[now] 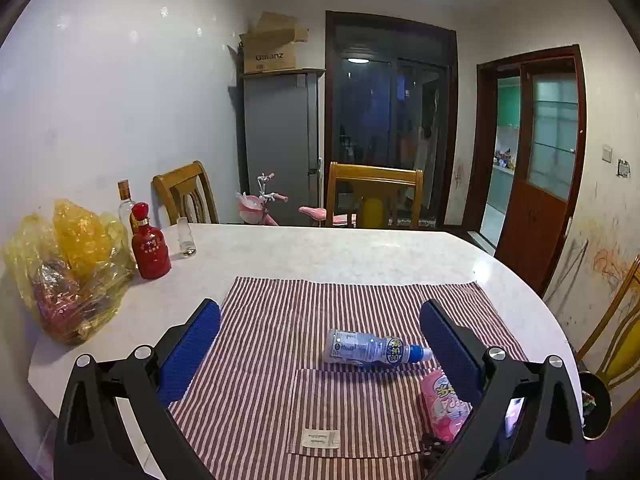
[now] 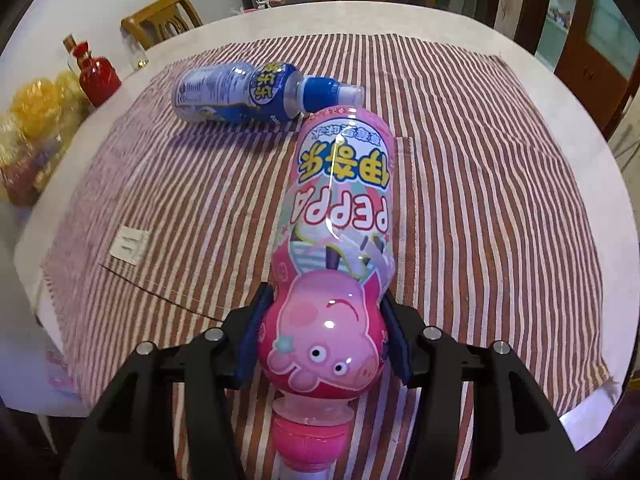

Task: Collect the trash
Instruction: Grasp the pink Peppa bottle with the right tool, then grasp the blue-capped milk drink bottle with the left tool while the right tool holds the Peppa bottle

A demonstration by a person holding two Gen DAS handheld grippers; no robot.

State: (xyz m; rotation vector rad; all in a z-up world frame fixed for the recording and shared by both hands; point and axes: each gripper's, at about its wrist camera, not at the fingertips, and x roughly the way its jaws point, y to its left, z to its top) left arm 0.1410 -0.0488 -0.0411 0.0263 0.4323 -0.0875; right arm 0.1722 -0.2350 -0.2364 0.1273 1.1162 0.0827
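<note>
- Pink bottle [image 2: 340, 216] lying on the striped cloth [image 2: 480, 184], cap end toward the right wrist camera, base pointing away toward the blue bottle [image 2: 256, 94]
- Pinched at its round pig-face section by the right gripper [image 2: 326, 332], blue pads [image 2: 256, 328] pressed against both sides
- Seen in the left wrist view too, pink bottle [image 1: 440, 404] partly hidden behind the left gripper's right-hand finger
- Blue bottle lying on its side just beyond the pink one's base, cap pointing right; whether touching it, impossible to tell
- Left gripper [image 1: 320, 344] spread wide above the cloth, nothing between the pads [image 1: 192, 352], with the blue bottle [image 1: 372, 348] lying ahead of it on the stripes
- Striped cloth spread over a pale table [image 1: 320, 248], small white label [image 1: 320, 438] sewn near its near edge
- At the table's far left: red bottle [image 1: 149, 246], clear bottle [image 1: 126, 204] just behind it, small glass [image 1: 186, 238] beside, crumpled yellow plastic bag [image 1: 68, 268] in front
- Wooden chairs [image 1: 374, 192] standing at the far side
- Beyond: pink child's bicycle [image 1: 264, 204], grey fridge [image 1: 280, 140] with a cardboard box [image 1: 272, 48] on top
</note>
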